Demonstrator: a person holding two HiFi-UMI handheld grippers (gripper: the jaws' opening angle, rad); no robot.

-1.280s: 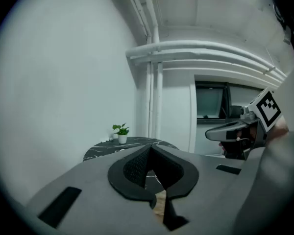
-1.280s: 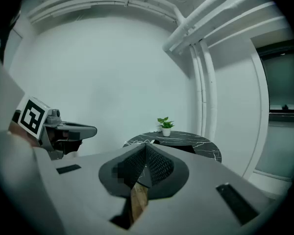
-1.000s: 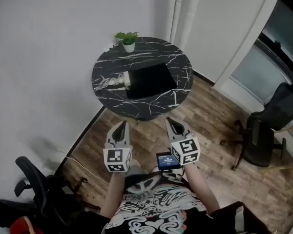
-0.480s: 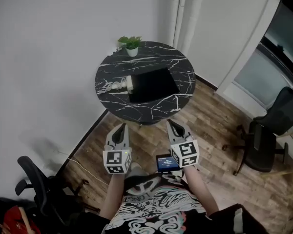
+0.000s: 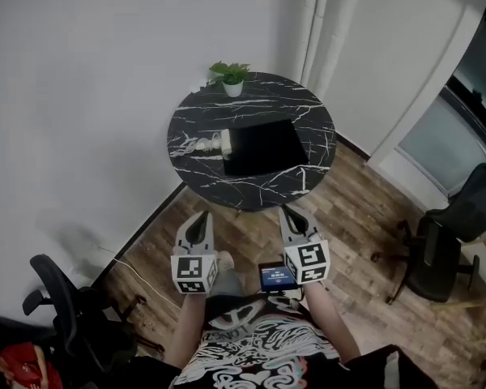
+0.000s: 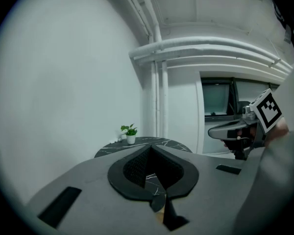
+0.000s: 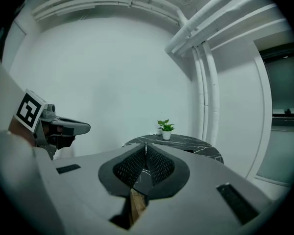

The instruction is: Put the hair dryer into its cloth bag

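1. A round black table (image 5: 312, 113) with white veins stood at the far side of the room, close to a plain white wall (image 5: 81, 96) and 2 upright white pipes (image 5: 317, 14).
2. A black cloth bag (image 5: 266, 146) lay flat near the table's middle. The white hair dryer (image 5: 216, 143) lay against the bag's left edge, outside it, with its cord (image 5: 188, 146) bunched further left.
3. A small potted plant (image 5: 232, 77) stood at the table's far rim.
4. The floor (image 5: 364, 217) was brown wood planks. 1 dark office chair (image 5: 445, 241) stood at the right near a window (image 5: 441, 140), and another chair (image 5: 65, 306) stood at the near left.
5. The left gripper (image 5: 202, 215) and the right gripper (image 5: 286, 211) hung side by side over the floor, just short of the table's near edge. Each had its jaws pressed together with nothing between them.
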